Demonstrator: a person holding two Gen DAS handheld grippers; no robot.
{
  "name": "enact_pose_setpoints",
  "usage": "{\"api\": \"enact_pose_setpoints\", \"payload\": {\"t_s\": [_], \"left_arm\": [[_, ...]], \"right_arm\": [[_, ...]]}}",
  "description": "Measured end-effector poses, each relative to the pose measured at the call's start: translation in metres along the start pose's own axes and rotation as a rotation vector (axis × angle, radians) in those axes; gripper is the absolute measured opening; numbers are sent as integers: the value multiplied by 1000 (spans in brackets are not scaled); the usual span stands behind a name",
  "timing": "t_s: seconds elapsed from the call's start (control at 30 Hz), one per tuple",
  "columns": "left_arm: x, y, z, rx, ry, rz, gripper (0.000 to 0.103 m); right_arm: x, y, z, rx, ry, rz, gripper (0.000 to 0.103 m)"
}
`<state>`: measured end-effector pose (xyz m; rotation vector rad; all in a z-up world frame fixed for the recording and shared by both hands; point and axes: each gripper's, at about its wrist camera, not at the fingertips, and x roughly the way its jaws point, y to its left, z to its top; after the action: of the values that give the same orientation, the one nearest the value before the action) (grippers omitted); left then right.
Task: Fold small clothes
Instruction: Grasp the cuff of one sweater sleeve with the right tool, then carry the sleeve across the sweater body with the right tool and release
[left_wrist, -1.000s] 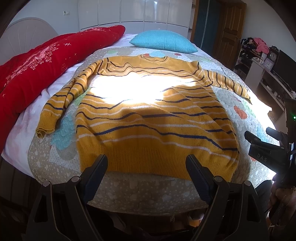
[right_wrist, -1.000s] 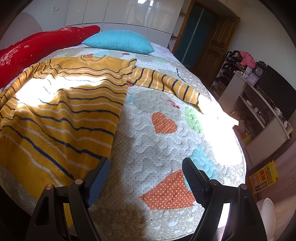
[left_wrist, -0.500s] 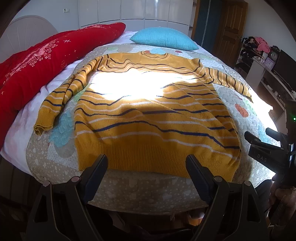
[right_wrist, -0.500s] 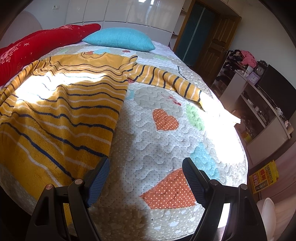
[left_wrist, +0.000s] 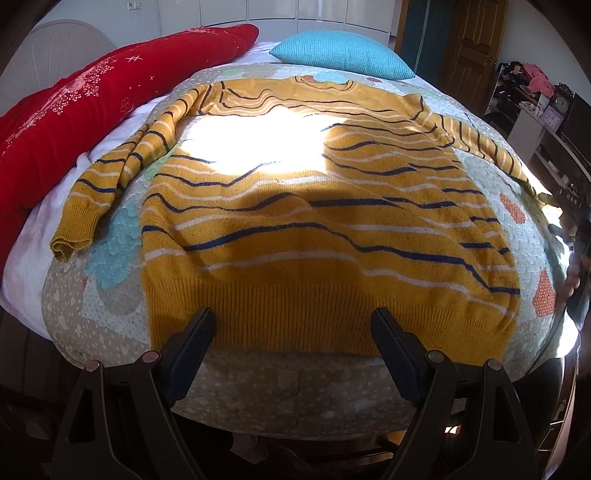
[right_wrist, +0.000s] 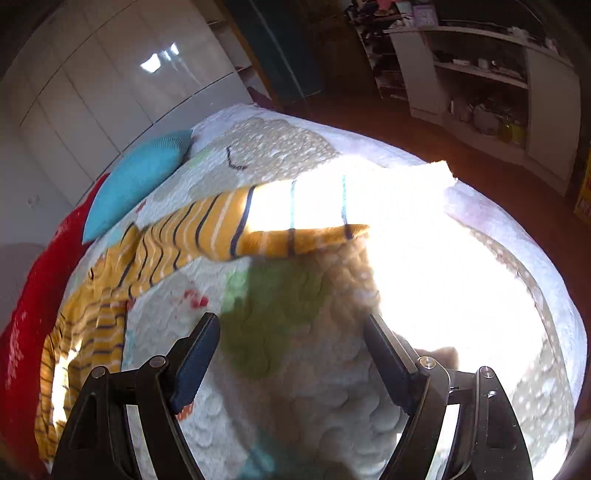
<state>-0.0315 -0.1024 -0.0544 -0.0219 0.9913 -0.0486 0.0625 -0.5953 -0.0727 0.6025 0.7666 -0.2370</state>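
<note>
The left gripper is closing in on the striped yellow sweater: a second ago the ribbed hem lay ahead of the fingers, and now their tips are overlapping its lower edge, the gap between them unchanged and wide. The right gripper is swinging away from the sweater's body toward its right sleeve, which is now lying straight ahead of the fingertips across the quilt rather than off to the far side. The cuff is ahead and slightly right, in bright sun.
</note>
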Motion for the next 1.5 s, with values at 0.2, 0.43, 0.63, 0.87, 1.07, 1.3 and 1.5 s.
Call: {"api": "enact_pose_setpoints", "payload": {"t_s": [0.2,0.43,0.63,0.87,1.07,1.3,1.5], "left_arm": [[4,-3,5,7,13,14,85],[9,-2,8,10,29,31,85],[9,-13,5,33,25,5,85],[9,-16,5,37,28,5,85],[1,-1,6,5,5,36,85],[-8,48,3,-138,-13,29,85],[-14,94,-2,-240,-63,10,85]], "right_arm": [[43,-45,69,337,40,138,9],[-24,-35,138,314,-161,146,12],[-43,-42,134,311,-179,88,67],[-11,-47,87,256,-38,151,71],[35,-50,65,333,2,116,74],[65,-52,98,434,15,121,11],[42,63,114,144,-2,157,11]]}}
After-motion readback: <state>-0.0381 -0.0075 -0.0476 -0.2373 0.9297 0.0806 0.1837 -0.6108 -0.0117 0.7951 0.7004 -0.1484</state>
